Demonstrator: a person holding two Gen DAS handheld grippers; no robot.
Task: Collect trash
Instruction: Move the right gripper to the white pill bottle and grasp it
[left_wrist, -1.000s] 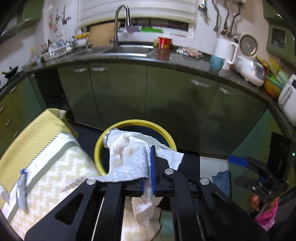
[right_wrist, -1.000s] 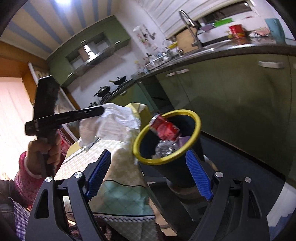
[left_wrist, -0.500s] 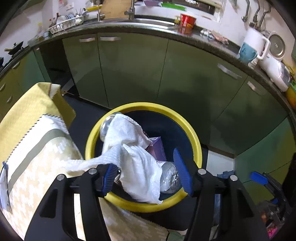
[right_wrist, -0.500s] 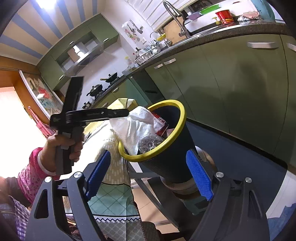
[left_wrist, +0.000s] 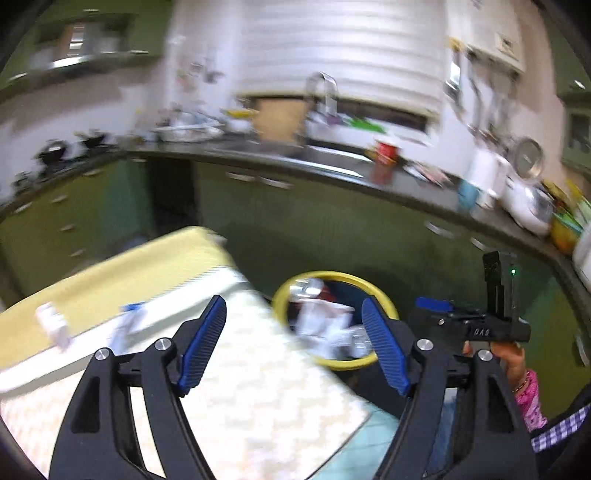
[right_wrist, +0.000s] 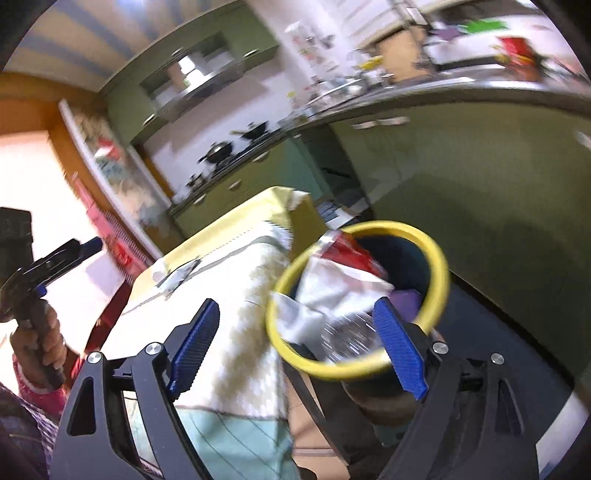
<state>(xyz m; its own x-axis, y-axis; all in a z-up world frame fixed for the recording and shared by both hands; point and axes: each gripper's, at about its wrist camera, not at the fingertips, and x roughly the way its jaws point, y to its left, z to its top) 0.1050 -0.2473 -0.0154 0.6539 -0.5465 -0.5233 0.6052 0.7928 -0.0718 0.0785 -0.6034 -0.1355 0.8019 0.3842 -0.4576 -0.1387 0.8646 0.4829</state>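
Note:
A dark bin with a yellow rim (left_wrist: 280, 301) (right_wrist: 441, 266) stands on the floor beside the table. Inside lie a white paper towel (right_wrist: 332, 291) (left_wrist: 314, 325), a red can (right_wrist: 351, 251), a clear plastic bottle (right_wrist: 347, 339) and a purple item (right_wrist: 406, 299). My left gripper (left_wrist: 295, 350) is open and empty, raised over the table edge near the bin; it also shows at the far left of the right wrist view (right_wrist: 66, 254). My right gripper (right_wrist: 299, 350) is open and empty, close to the bin; it also shows in the left wrist view (left_wrist: 443, 314).
The table has a yellow and cream cloth (left_wrist: 258, 387) (right_wrist: 236, 295) with a small white wrapper (left_wrist: 51, 325) and a blue-white item (left_wrist: 125, 321). Green kitchen cabinets (left_wrist: 332, 229) and a dark counter with a sink (left_wrist: 332, 155) lie behind. Both views are motion-blurred.
My left gripper opened and dropped the white paper towel into the bin, then pulled up and back over the table. My right gripper stayed open near the bin.

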